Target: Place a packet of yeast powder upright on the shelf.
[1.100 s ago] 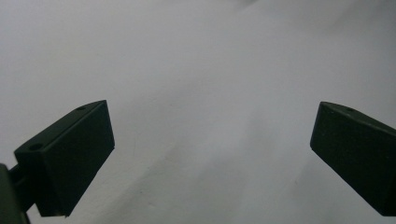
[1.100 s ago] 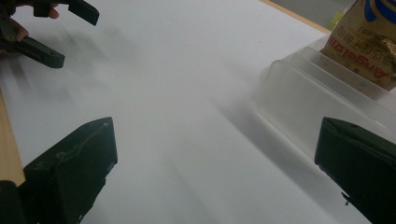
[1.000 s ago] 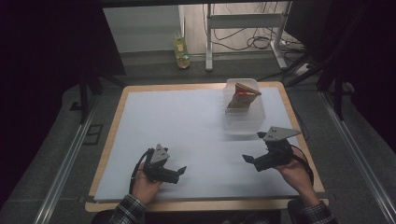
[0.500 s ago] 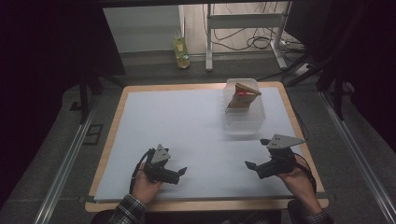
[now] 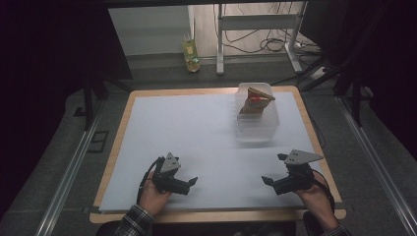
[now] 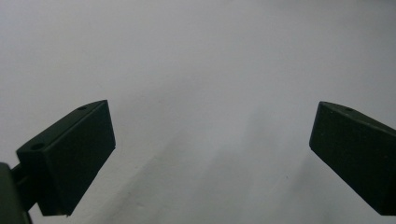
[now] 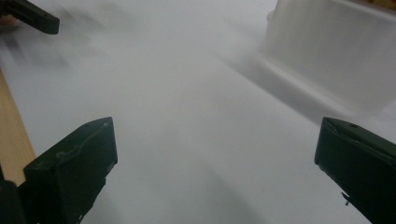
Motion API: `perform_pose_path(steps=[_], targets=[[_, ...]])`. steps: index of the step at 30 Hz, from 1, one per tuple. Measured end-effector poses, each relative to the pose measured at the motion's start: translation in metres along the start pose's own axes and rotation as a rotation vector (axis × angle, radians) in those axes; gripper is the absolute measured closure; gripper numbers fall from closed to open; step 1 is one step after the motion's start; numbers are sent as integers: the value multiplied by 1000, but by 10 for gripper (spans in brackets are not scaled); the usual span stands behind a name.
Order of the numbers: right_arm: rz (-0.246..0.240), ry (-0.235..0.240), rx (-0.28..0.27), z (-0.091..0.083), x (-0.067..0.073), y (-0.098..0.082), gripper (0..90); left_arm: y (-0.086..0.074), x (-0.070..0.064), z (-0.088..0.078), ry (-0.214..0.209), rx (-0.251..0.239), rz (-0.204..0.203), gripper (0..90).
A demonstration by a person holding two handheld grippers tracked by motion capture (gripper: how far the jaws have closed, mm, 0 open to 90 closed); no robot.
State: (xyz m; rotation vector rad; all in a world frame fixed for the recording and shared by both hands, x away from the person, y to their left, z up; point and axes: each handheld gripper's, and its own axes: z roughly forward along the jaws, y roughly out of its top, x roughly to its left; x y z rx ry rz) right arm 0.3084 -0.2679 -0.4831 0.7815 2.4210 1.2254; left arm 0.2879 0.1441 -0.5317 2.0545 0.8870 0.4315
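Black jaws stand wide apart and empty on both grippers. The right gripper [image 5: 276, 172] has drawn back toward the near table edge, away from the clear tub [image 5: 257, 124]. The left gripper [image 5: 187, 177] stays low at the near left. A brown packet [image 5: 255, 101] stands upright in the tub.

Your high view looks down on the whole table [image 5: 206, 132]. Each gripper view skims it closely, between its jaws; the right also catches the bin [image 7: 336, 51].
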Motion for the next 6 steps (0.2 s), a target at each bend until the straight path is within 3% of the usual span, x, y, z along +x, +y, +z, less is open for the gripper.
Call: perform_pose_path(steps=[6], targets=[[25,17,7,2,-4,-3,0,1,1,-1,-10,-21,-11,4]])
